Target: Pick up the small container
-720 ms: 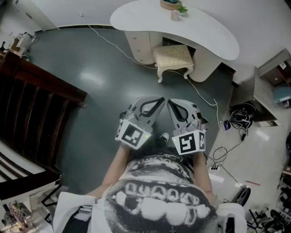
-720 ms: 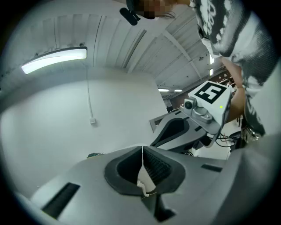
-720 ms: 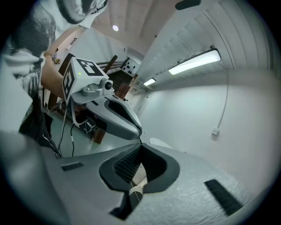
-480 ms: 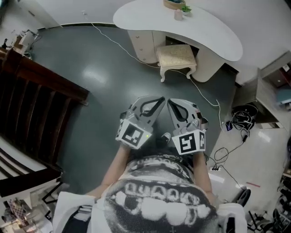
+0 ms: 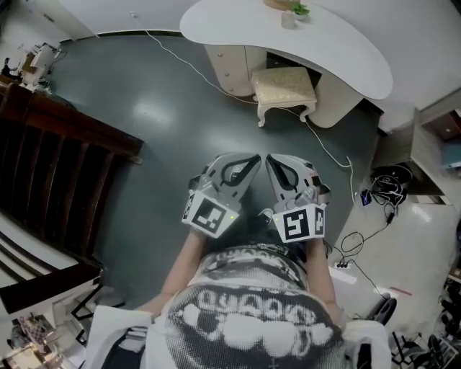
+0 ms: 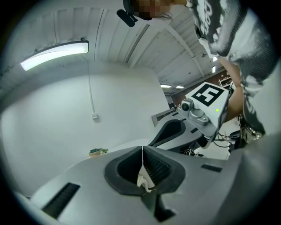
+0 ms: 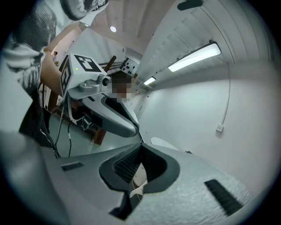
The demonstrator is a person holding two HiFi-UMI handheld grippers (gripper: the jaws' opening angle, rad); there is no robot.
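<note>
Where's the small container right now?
The small container stands on the white desk at the top edge of the head view, right of centre. It is beside the green plant, beyond the cushioned stool.

white desk (image 5: 346,52) has drifted toward the top edge

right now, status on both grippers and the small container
Left gripper and right gripper: fingers shut, empty, held at the chest. Small container untouched on the white desk, well ahead. Stool at the desk front.
</note>
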